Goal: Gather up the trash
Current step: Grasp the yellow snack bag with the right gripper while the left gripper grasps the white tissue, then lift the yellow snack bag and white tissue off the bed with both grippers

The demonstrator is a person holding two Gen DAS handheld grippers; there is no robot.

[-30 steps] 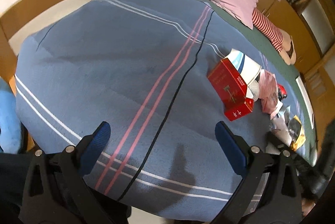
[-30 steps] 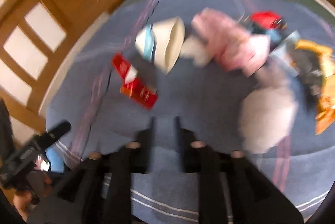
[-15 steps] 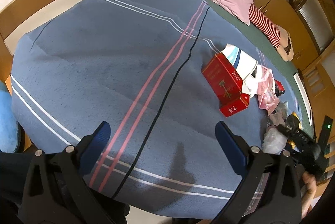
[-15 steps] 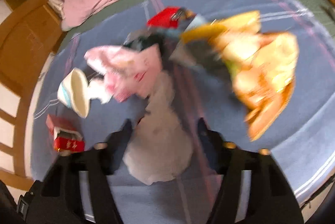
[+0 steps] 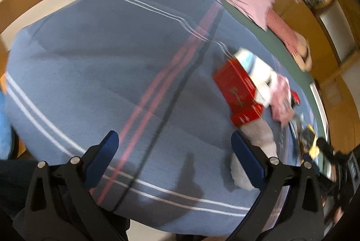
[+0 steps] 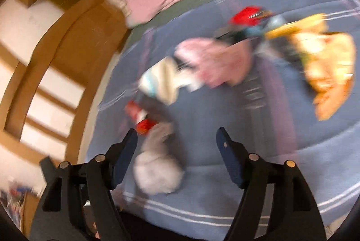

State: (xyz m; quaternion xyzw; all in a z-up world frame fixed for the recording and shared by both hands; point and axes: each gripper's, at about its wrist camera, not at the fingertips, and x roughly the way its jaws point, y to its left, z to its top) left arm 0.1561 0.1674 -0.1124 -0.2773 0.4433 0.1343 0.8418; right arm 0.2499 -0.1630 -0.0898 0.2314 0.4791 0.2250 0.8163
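Trash lies in a loose cluster on the blue striped bedspread (image 5: 94,65): one crumpled white plastic bag (image 6: 157,169) nearest the edge, one red cardboard box (image 5: 238,92), one white paper cup (image 6: 164,83), one pink wrapper (image 6: 213,61) and one orange snack bag (image 6: 326,74), the blur hiding any more. The white bag looks light, soft and slippery, best pinched at its bunched middle. Both the left gripper (image 5: 173,155) and the right gripper (image 6: 177,155) gape wide and hold nothing.
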